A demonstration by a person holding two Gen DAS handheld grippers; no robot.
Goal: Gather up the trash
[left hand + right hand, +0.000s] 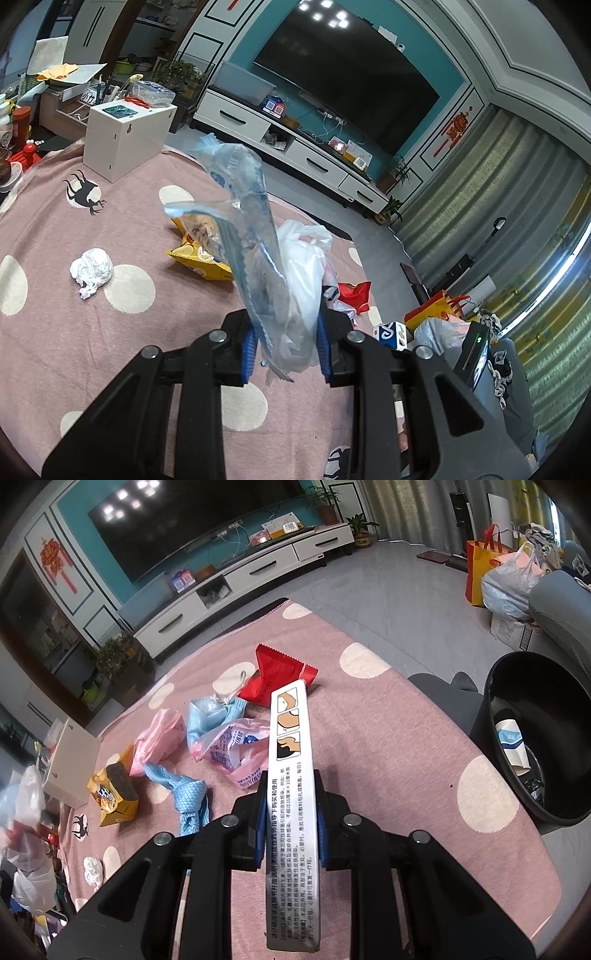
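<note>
The right gripper (291, 821) clamps its blue pads on a long, flat silver-white carton (291, 775), which juts forward over the pink, cream-dotted cloth (388, 738). The carton's face carries three small drawings near its far end and dense Chinese print running along its length, too small to read surely. Just right of the cloth's near edge stands a black round bin (517, 738), its mouth open, with a paper cup (511, 746) and dark scraps inside; bare cloth lies between carton and bin.

The left gripper (284, 347) is closed on a clear, crinkled plastic wrapper with a blue printed strip (251, 229), pinched together with a thin white plastic bag (306, 266); both stand up from the jaws above the cloth.

More trash lies on the cloth: a red serrated-edge packet (273, 679), a blue face mask (210, 716), a pink printed bag (236, 753), a blue quilted rag (188, 794), a yellow snack box (114, 797) and a crumpled white tissue (92, 269). A white box (125, 140) sits at the cloth's far side. Beyond the far edge the grey floor (388, 590) lies open up to a white TV cabinet (258, 568).
</note>
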